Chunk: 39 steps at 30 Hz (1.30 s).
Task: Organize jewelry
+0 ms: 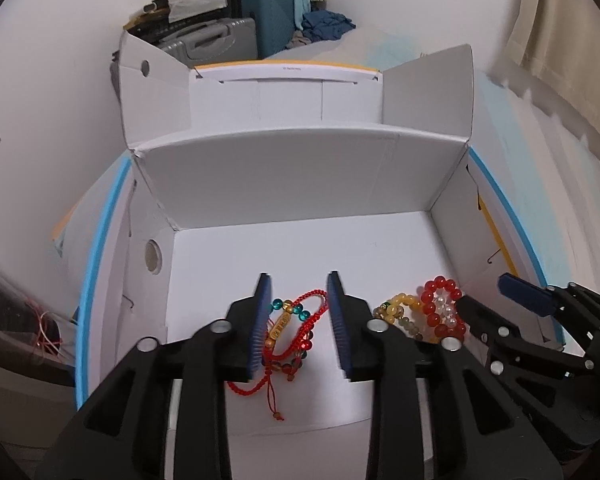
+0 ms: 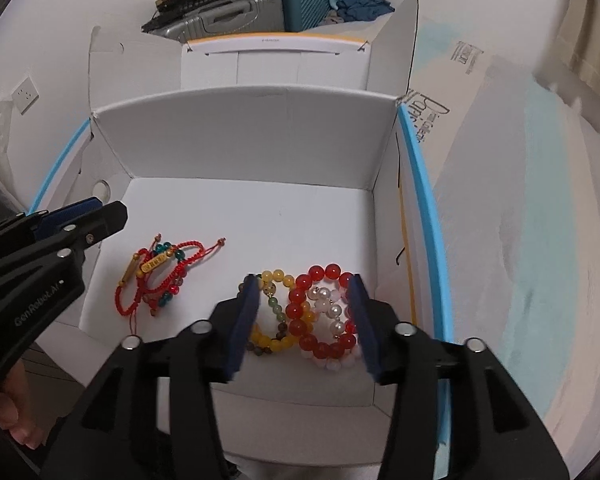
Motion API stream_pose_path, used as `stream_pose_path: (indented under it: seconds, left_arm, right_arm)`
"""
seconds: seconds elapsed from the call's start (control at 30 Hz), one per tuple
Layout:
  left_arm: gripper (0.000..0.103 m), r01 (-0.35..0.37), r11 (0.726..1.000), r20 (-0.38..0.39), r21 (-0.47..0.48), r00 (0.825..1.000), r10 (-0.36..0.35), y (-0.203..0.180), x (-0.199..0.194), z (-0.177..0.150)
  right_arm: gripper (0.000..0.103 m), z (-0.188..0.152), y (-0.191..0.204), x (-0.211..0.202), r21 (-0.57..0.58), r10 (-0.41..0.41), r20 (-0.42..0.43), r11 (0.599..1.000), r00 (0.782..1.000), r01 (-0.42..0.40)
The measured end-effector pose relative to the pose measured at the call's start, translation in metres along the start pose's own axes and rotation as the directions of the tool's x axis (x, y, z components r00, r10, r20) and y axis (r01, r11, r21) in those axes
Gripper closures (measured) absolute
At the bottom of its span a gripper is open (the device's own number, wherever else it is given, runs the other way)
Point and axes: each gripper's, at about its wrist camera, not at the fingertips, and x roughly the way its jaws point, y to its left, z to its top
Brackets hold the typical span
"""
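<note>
Two groups already lie on the floor of the white box (image 2: 236, 140): red cord bracelets (image 2: 160, 276) at left, bead bracelets (image 2: 324, 312) at right; sorting appears nearly complete. Left gripper (image 1: 300, 320) and right gripper (image 2: 304, 320) hover above their groups, fingers spread, gripping nothing.

Your right gripper (image 2: 304, 320) hangs spread over the bead bracelets (image 2: 300, 312) in the white box (image 2: 240, 136); red cord bracelets (image 2: 160, 272) lie left, near your left gripper (image 2: 80, 216).
</note>
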Motion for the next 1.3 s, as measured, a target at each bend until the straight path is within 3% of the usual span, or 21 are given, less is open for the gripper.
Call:
stream_pose_path:
  seconds: [0.2,0.43,0.53,1.0,1.3]
  left_arm:
    - [0.039,-0.013,1.0,0.054,-0.018,0.998,0.013,0.003,-0.025,-0.003]
    - [0.016,-0.041,0.998,0.08,-0.054,0.996,0.045,0.014,-0.048,-0.014]
    - [0.009,-0.056,0.997,0.1,-0.049,0.993,0.061,0.016,-0.06,-0.02]
    - [0.006,-0.043,0.998,0.104,-0.052,0.993,0.048,0.035,-0.094,-0.079]
    - [0.006,-0.053,0.998,0.108,-0.035,0.993,0.057,0.04,-0.111,-0.094]
  right_arm:
    - [0.021,-0.002,0.0,-0.03,0.028,-0.005,0.065,1.0,0.998,0.004]
    - [0.008,-0.013,0.002,-0.061,0.066,-0.01,0.108,0.998,0.994,0.003]
    - [0.008,-0.023,0.005,-0.071,0.076,-0.026,0.112,0.997,0.993,0.018]
    - [0.008,-0.063,0.033,-0.113,0.079,-0.067,0.145,0.995,0.987,0.056]
    - [0.008,-0.086,0.046,-0.129,0.065,-0.094,0.148,0.994,0.985,0.085]
